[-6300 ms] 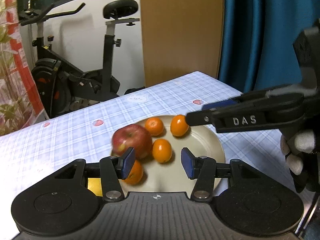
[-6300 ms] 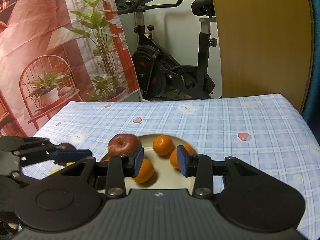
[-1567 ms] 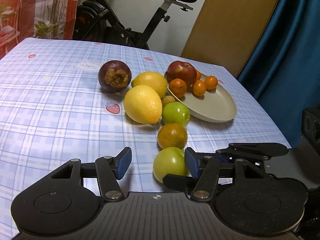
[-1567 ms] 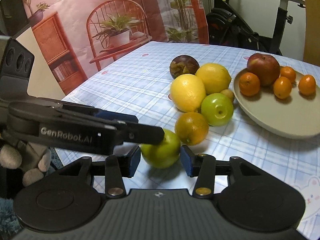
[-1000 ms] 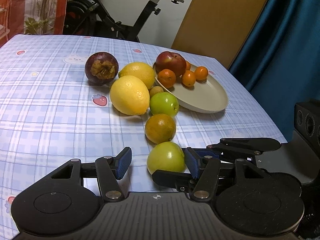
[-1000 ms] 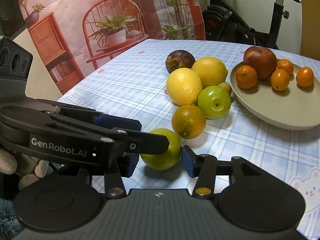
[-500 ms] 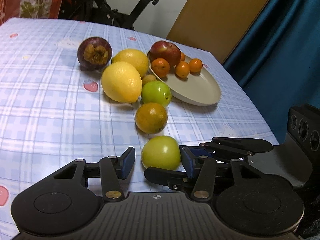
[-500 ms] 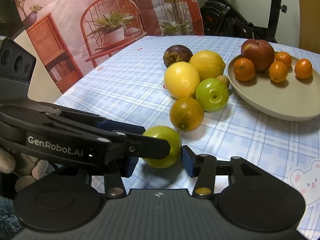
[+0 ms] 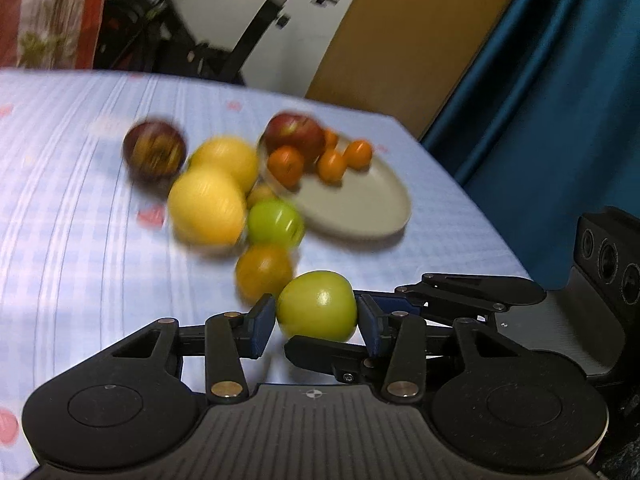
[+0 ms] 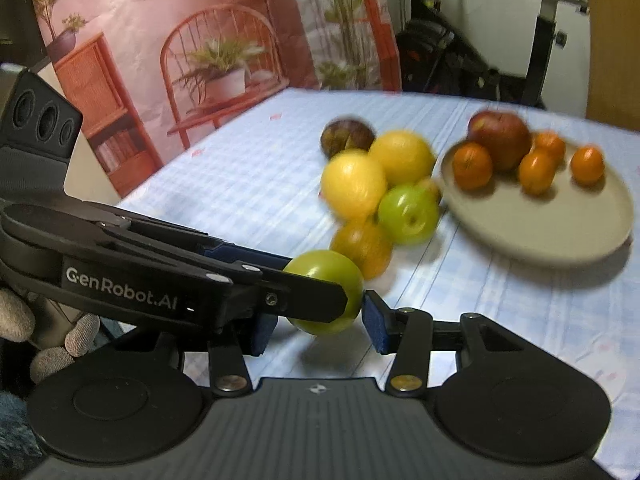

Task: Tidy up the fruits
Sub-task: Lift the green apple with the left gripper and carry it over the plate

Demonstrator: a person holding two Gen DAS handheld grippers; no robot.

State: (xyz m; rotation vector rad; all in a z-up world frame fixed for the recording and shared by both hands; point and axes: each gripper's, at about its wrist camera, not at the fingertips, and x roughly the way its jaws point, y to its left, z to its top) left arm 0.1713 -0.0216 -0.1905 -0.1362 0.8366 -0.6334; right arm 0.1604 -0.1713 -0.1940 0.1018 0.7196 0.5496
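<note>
A green apple (image 9: 316,306) (image 10: 324,276) hangs just above the checked tablecloth, its shadow under it. My left gripper (image 9: 316,326) has its jaws closing, and both blue pads touch the apple's sides. My right gripper (image 10: 318,332) is shut on the same apple from the other side; its fingers (image 9: 464,286) cross the left wrist view. A beige plate (image 9: 360,216) (image 10: 540,232) farther back holds a red apple (image 9: 294,136) and several tangerines. Two lemons (image 9: 206,208), a second green apple (image 9: 274,224), an orange (image 9: 262,270) and a dark purple fruit (image 9: 154,152) lie beside the plate.
The table's right edge (image 9: 480,216) runs close to a blue curtain (image 9: 540,100). An exercise bike (image 9: 256,36) stands behind the far edge. A person's gloved hand (image 10: 52,328) holds the left gripper at the table's near left.
The left jaws have narrowed onto the green apple. The apple has come up off the cloth a little, with both grippers around it. The other fruit stayed put.
</note>
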